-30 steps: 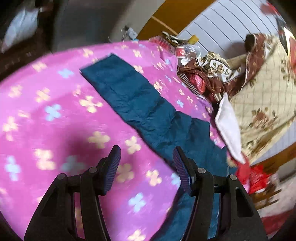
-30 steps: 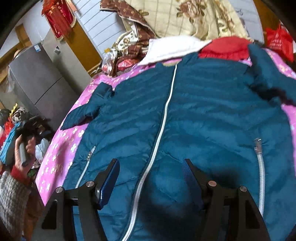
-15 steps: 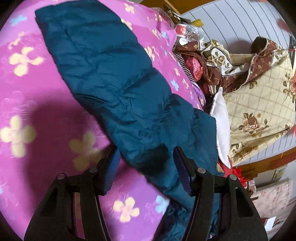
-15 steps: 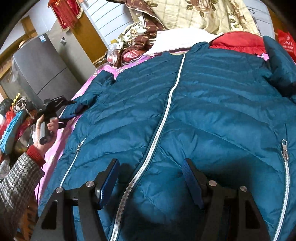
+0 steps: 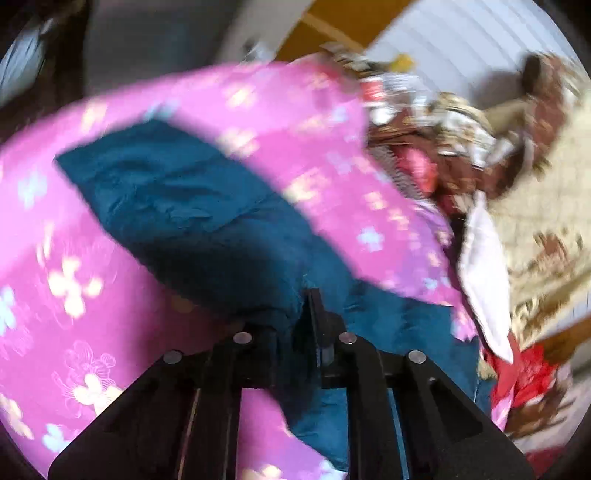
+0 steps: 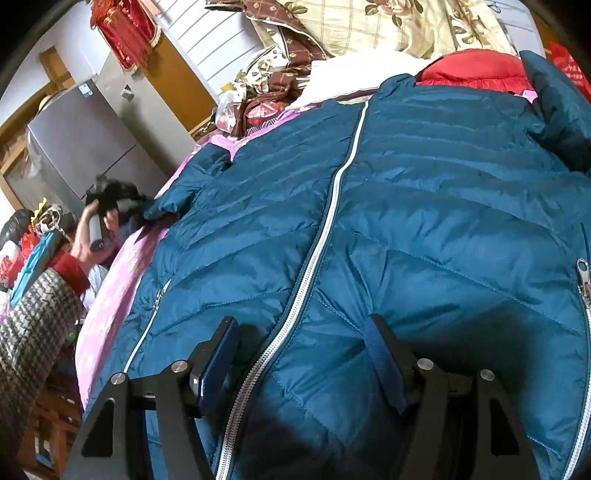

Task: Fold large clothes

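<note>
A dark teal quilted jacket point(image 6: 424, 206) with a white front zip lies spread on a pink flowered bedspread point(image 5: 66, 332). In the left wrist view my left gripper point(image 5: 295, 314) is shut on the jacket's left sleeve point(image 5: 192, 214), which is lifted off the bed. From the right wrist view the same gripper shows at the sleeve end point(image 6: 110, 199). My right gripper point(image 6: 299, 354) is open and presses on the jacket's lower front, one finger on each side of the zip.
Patterned quilts and pillows point(image 6: 388, 29) are piled at the head of the bed. A red garment point(image 6: 472, 70) lies by the collar. A grey fridge point(image 6: 85, 147) stands to the left, beyond the bed edge.
My left gripper has closed on the sleeve and lifted it; the view is now blurred by motion. My right gripper has stayed open and moved lower onto the jacket front.
</note>
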Demonstrator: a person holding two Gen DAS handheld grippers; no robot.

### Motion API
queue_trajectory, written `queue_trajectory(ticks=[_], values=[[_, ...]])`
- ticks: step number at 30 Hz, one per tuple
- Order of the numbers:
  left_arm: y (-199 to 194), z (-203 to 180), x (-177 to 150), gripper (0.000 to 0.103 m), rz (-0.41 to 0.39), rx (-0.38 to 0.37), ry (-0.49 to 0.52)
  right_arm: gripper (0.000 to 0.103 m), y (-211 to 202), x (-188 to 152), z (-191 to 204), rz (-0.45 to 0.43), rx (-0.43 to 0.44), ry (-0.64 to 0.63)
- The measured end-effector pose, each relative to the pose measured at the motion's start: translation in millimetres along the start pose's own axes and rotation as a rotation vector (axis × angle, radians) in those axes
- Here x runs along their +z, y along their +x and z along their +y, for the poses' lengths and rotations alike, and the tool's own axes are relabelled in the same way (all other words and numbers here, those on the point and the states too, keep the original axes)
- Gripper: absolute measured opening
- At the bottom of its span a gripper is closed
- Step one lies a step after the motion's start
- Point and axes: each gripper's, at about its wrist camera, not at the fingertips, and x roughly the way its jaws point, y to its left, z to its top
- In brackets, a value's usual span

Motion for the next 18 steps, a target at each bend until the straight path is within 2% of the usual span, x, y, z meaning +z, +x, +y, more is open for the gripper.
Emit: queue_trajectory(ticks=[4, 7, 9, 12, 14, 15, 18], values=[[-43, -79, -17, 0.011, -0.036, -0.123, 0.168, 0.068, -1, 0, -8, -0.006, 0.035, 0.028], [-74, -152, -58, 0.011, -0.045, -0.230, 0.344, 0.068, -2, 0, -13, -0.013, 0.058, 0.053], [-85, -198, -94, 0.011, -0.029, -0.273, 0.459, 0.068, -4, 1, -13, -0.017, 0.053, 0.062], [-82, -258, -171, 0.012, 0.038, -0.273, 0.664, 0.067, -26, 2, -19, -0.041, 0.000, 0.106], [-72, -281, -230, 0.016, 0.114, -0.257, 0.786, 0.067, -62, 1, -28, -0.128, -0.033, 0.149], [-66, -287, -249, 0.022, 0.154, -0.264, 0.809, 0.067, -85, 1, -34, -0.174, -0.065, 0.167], [-46, -283, -306, 0.026, 0.254, -0.280, 0.842, 0.067, -143, -1, -45, -0.269, -0.196, 0.178]])
